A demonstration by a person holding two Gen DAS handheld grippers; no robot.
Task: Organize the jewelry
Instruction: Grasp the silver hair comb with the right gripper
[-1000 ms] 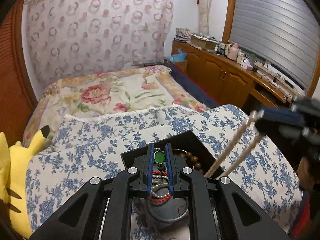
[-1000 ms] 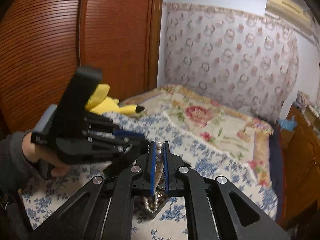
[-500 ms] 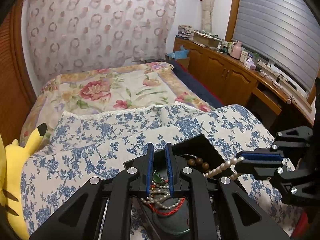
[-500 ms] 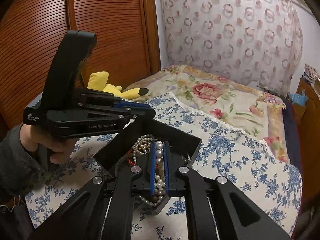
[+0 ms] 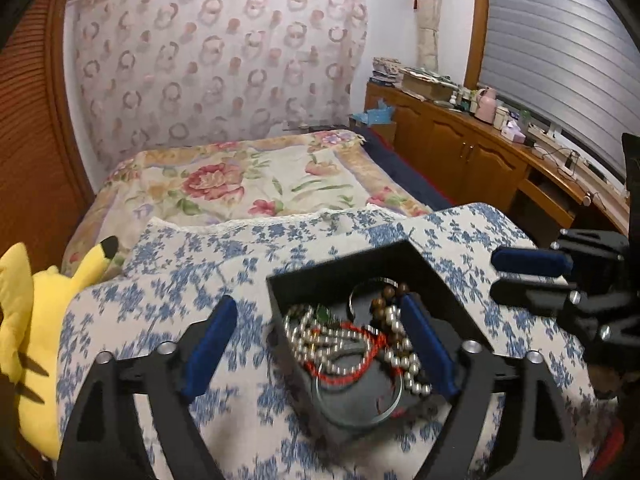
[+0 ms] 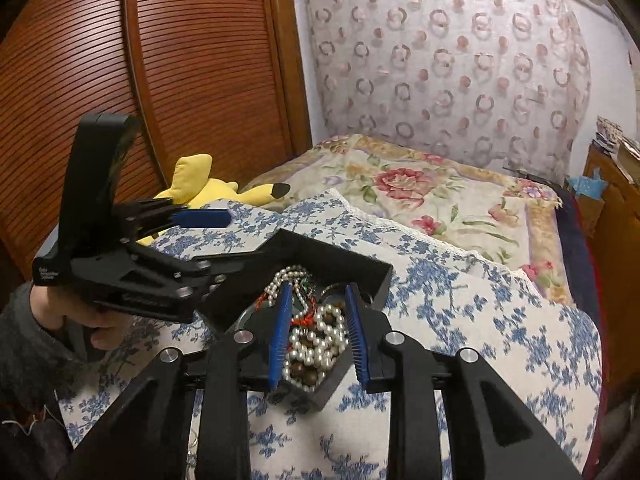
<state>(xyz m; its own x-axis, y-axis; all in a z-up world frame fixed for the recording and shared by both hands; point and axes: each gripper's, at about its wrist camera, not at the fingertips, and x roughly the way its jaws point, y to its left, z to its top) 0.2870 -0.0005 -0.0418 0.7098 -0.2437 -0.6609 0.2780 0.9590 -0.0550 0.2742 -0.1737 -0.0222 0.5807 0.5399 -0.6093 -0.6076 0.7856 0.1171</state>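
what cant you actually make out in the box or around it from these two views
- Bottom of the black box, both views: covered by the pearl necklace, red cord and brown beads.
- Near right part of the box, left wrist view: hidden behind the left gripper's right finger.
- Small green piece, left wrist view: blurred, too small to identify.
- Box's near corner, right wrist view: behind the right gripper.

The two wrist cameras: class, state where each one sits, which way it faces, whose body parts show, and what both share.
Left wrist: on the left gripper, facing across the bed toward the curtain and cabinets; own open fingers, plus right gripper.
Right wrist: on the right gripper, facing the wardrobe and curtain; own open fingers, left gripper, left hand.
Shared: black box holding the pearl necklace, yellow plush.
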